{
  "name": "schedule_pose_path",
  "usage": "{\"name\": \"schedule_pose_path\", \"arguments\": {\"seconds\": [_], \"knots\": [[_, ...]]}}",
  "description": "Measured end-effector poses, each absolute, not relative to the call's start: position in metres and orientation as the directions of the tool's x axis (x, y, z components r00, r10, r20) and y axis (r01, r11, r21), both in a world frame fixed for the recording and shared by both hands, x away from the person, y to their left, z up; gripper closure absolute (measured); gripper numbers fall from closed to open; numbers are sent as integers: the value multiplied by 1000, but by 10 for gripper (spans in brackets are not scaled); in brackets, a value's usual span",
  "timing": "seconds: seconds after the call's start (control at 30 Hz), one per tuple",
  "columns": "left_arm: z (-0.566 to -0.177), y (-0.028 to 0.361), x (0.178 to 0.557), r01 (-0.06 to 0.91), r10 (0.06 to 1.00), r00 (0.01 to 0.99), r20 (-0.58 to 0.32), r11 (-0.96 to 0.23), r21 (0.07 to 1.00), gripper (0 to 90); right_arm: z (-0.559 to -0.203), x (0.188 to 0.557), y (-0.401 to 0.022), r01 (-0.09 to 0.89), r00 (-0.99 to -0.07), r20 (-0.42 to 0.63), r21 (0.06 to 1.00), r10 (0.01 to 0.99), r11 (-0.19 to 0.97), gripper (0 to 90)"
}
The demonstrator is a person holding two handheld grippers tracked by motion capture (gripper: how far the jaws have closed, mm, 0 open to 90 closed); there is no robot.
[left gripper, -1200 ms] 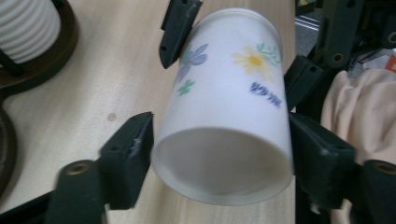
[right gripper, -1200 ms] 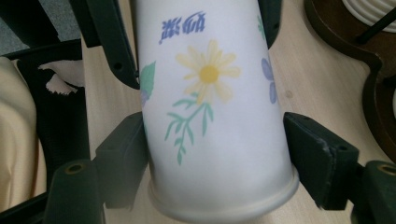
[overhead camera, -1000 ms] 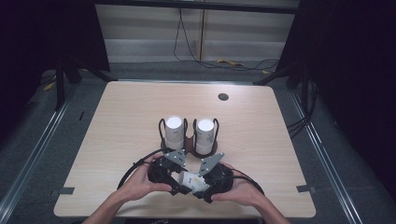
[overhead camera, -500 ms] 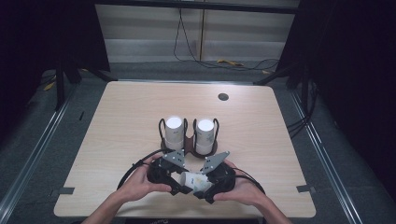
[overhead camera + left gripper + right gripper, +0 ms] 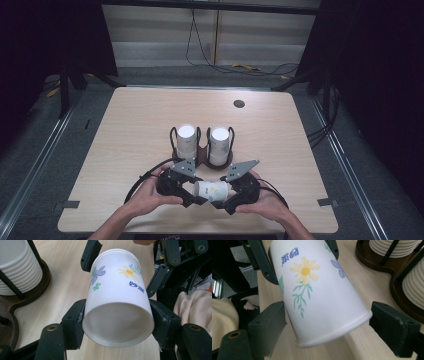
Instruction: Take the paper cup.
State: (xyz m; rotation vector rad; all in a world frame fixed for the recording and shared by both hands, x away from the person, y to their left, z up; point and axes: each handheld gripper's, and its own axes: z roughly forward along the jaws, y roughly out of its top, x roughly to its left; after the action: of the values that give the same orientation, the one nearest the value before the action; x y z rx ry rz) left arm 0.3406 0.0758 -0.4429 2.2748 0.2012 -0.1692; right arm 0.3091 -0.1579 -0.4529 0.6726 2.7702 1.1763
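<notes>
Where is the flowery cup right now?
In the high view the flowery cup lies sideways near the table's front edge, between the two grippers, just in front of the cup holder.

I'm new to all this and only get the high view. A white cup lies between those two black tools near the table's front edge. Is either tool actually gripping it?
Observer: Yes. The left gripper is shut on the paper cup, with its fingers pressing on both sides at the cup's base end.
Operator: And the other tool?
Observer: The right gripper has just been opening. Its fingers stand on either side of the cup's mouth rim, with a gap on each side.
Operator: Is the cup plain white?
Observer: No. It is printed with a yellow daisy on a green stem, a blue flower and some blue lettering.
</notes>
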Motion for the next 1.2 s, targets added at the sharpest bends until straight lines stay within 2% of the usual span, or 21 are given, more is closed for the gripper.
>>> {"name": "schedule_pose_path", "arguments": {"seconds": [0.23, 0.5, 1.2], "knots": [[-443, 82, 344, 247, 101, 967, -233, -586, 772, 361, -451, 309, -166, 377, -895, 126, 727, 428, 573, 137], [-442, 85, 343, 231, 89, 972, -219, -561, 795, 361, -449, 308, -172, 376, -892, 138, 757, 431, 535, 138], [-439, 90, 344, 262, 113, 965, -237, -469, 844, 361, -445, 309, -193, 405, -870, 228, 837, 437, 368, 139]]}}
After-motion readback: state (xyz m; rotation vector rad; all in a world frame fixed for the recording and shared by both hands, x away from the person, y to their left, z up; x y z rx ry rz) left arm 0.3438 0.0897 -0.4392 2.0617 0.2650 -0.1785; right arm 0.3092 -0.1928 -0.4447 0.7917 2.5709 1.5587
